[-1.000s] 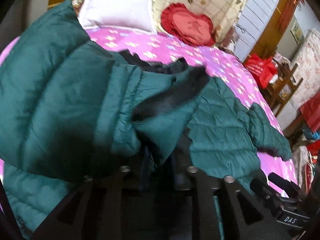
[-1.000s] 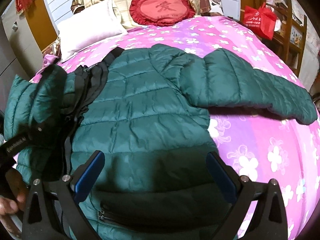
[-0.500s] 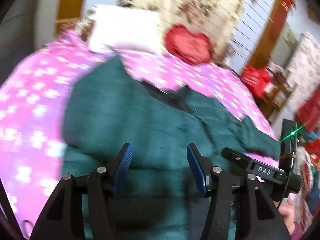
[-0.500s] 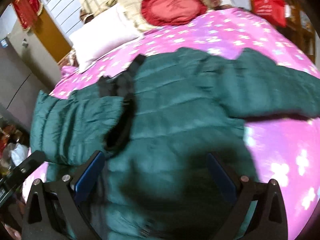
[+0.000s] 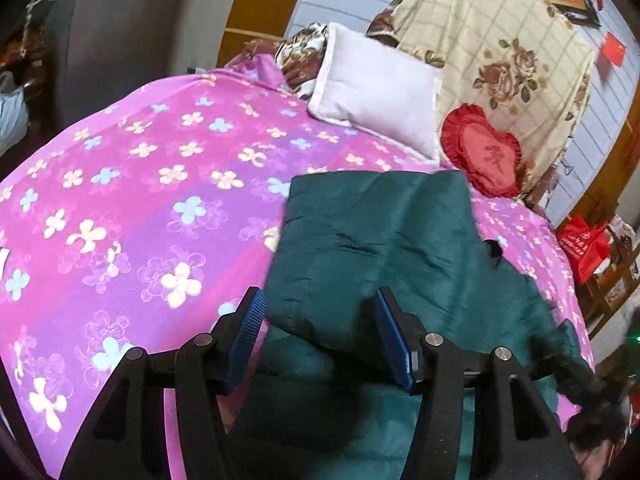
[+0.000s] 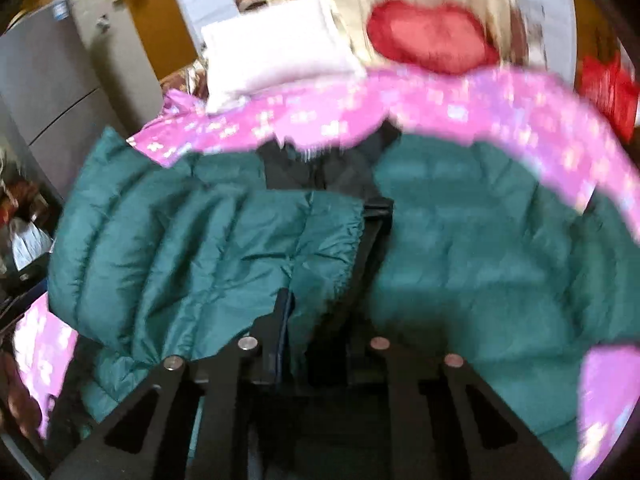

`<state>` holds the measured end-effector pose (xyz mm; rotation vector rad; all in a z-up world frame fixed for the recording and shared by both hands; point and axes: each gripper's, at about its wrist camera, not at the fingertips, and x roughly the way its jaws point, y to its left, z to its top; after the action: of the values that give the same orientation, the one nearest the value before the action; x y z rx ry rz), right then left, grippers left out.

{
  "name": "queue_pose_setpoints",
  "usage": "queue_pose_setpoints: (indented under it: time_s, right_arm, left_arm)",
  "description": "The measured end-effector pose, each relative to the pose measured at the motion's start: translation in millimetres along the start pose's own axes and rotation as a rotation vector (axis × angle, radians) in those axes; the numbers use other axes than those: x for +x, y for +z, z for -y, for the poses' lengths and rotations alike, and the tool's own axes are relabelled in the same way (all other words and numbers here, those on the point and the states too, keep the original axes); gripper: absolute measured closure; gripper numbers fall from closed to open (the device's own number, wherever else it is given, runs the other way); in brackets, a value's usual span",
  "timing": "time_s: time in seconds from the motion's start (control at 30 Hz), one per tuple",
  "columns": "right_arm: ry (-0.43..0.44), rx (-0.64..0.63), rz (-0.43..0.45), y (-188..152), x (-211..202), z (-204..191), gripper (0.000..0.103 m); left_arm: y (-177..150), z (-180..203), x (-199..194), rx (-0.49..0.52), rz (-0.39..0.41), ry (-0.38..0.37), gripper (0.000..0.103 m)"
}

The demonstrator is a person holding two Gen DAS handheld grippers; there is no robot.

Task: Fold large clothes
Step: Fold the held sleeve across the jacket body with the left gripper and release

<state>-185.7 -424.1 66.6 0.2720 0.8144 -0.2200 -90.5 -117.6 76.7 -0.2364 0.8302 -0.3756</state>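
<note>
A dark green quilted puffer jacket (image 5: 380,236) lies on a bed with a pink flowered sheet (image 5: 140,200). In the left wrist view my left gripper (image 5: 324,332) is open, its blue pads either side of a folded edge of the jacket. In the right wrist view, which is blurred, the jacket (image 6: 480,240) fills the frame with its left sleeve (image 6: 192,248) folded across the front and the black collar (image 6: 320,168) beyond. My right gripper (image 6: 316,312) is shut on the jacket fabric near the sleeve's cuff.
A white pillow (image 5: 376,92) and a red heart cushion (image 5: 484,152) lie at the head of the bed against a floral cloth (image 5: 500,40). A red bag (image 5: 584,244) and wooden furniture stand at the right. A grey cabinet (image 5: 120,32) stands at the left.
My left gripper let go of the sleeve and opened, then swung left. My right gripper, open a second ago, has closed on the jacket near the folded sleeve.
</note>
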Motion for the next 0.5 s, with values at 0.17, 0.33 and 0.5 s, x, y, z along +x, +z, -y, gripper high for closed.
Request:
queue_pose_setpoints:
  time_s: [0.17, 0.33, 0.5]
  right_arm:
    - [-0.176, -0.004, 0.093, 18, -24, 31, 0.083]
    - [-0.246, 0.081, 0.023, 18, 0, 76, 0.083]
    - [-0.214, 0.127, -0.007, 15, 7, 95, 0.055]
  left_arm:
    - [-3, 10, 19, 0.043, -0.030, 0.018, 0.066]
    - [-8, 22, 36, 0.083, -0.057, 0.038, 0.066]
    - [-8, 27, 30, 0.107, -0.037, 0.042, 0.066]
